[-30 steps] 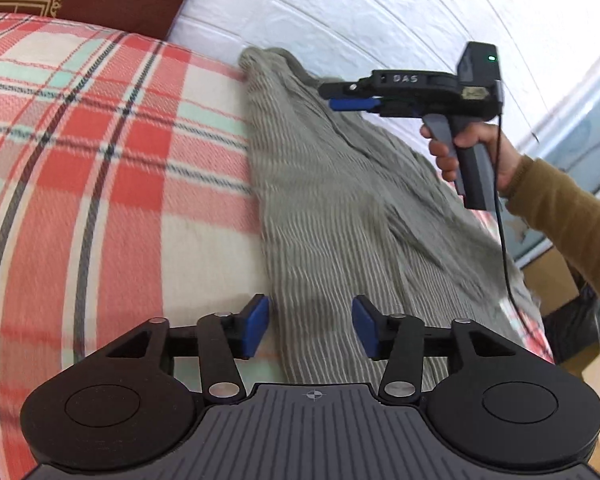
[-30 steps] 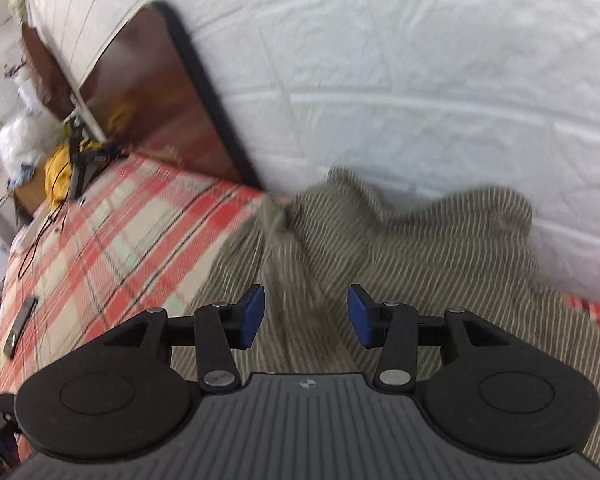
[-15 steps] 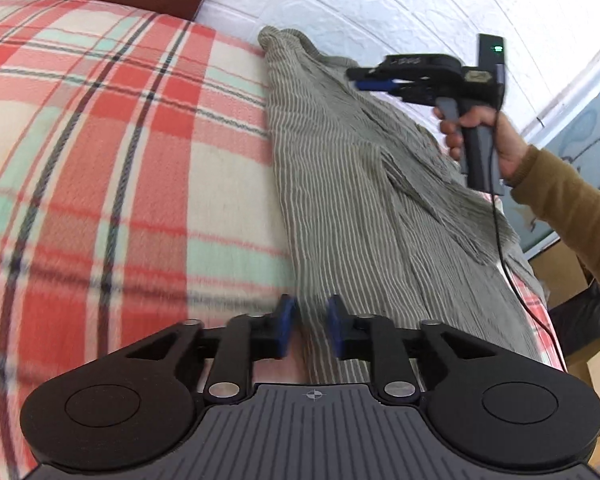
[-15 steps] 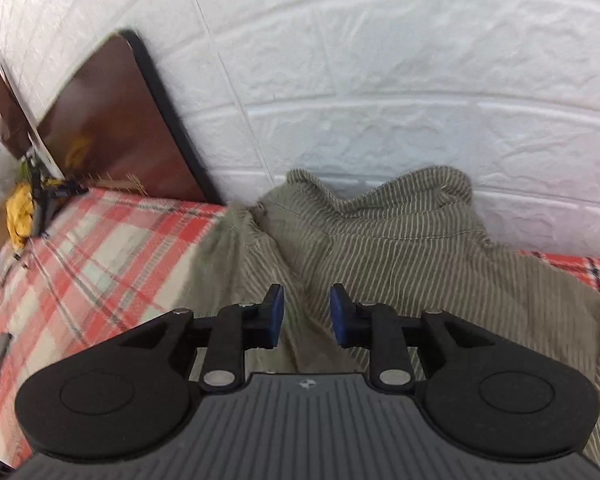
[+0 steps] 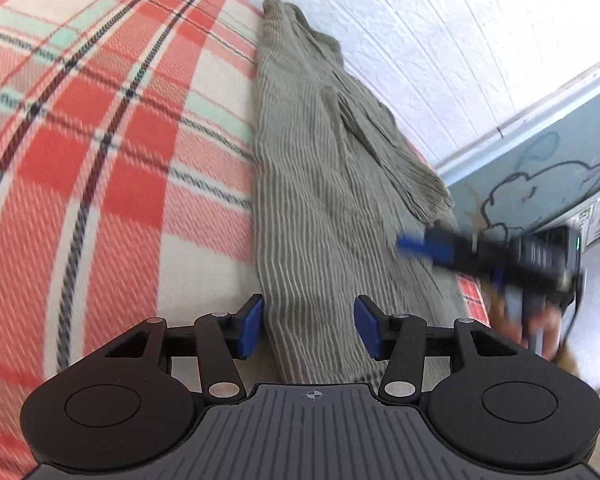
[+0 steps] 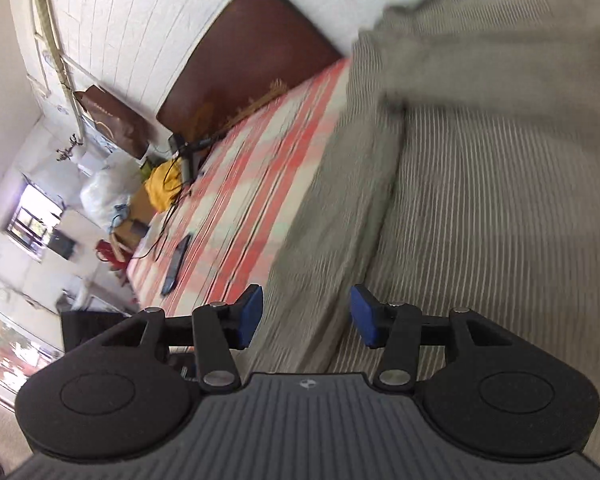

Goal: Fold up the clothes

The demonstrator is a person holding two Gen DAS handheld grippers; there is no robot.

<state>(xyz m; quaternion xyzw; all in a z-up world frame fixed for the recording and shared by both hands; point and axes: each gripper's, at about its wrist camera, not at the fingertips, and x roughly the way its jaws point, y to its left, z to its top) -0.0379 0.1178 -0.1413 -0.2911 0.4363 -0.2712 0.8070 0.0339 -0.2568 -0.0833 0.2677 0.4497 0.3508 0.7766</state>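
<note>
A grey-green striped garment (image 5: pixel 324 184) lies lengthwise on the plaid bed cover (image 5: pixel 100 128), folded into a long band beside the white wall. My left gripper (image 5: pixel 308 330) hovers over its near end, jaws opening, the cloth lying below the blue pads and not pinched. The right gripper (image 5: pixel 410 245) shows blurred at the garment's right edge, held by a hand (image 5: pixel 540 328). In the right wrist view the right gripper (image 6: pixel 306 316) is above the same garment (image 6: pixel 480 184), jaws opening, nothing pressed between the pads.
A dark brown headboard (image 6: pixel 244 60) stands at the bed's far end. A dark phone (image 6: pixel 176 264) and cables lie on the plaid cover (image 6: pixel 236 200). Bags and clutter (image 6: pixel 108 196) sit beyond the bed. A blue painted panel (image 5: pixel 540 160) stands at right.
Both grippers narrowed, then widened again. The right gripper swept from the garment's far end down to its near right edge and rolled. The left gripper slid along the garment's left edge.
</note>
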